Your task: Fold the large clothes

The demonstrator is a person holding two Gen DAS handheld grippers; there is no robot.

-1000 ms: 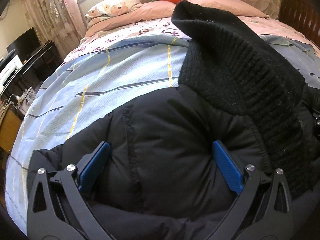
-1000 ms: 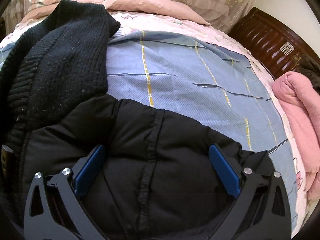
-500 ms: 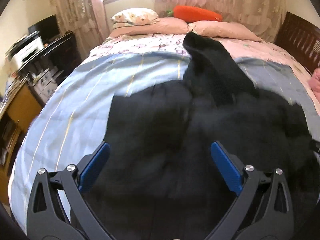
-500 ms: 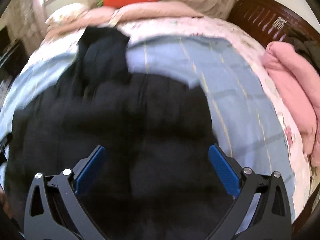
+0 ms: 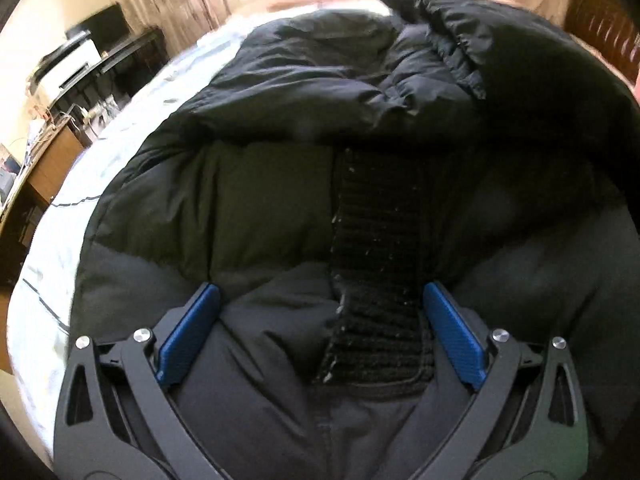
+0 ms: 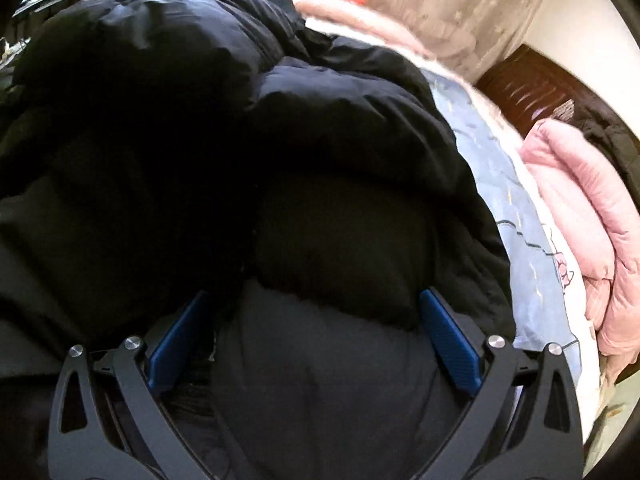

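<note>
A black puffer jacket (image 5: pixel 320 92) now lies doubled over on the bed (image 5: pixel 60 232), its upper part thrown forward over its lower part, where 1 second ago it lay spread flat with a knitted black panel draped up towards the pillows. Half a second ago both views were a blur of moving fabric; now the cloth sits bunched and thick, covering most of the blue sheet. The knitted band (image 5: pixel 376 272) runs straight down the jacket's middle towards the camera, between the blue pads of the left hand-held gripper (image 5: pixel 320 332). That gripper stands wide, fabric lying between its fingers but not pinched. The right hand-held gripper (image 6: pixel 316 336) is likewise wide over the jacket (image 6: pixel 280 160), with a pink quilt (image 6: pixel 576 216) beyond the jacket's right edge. By the look of it, 1 fold is made; the bulky heap probably needs smoothing before another.
</note>
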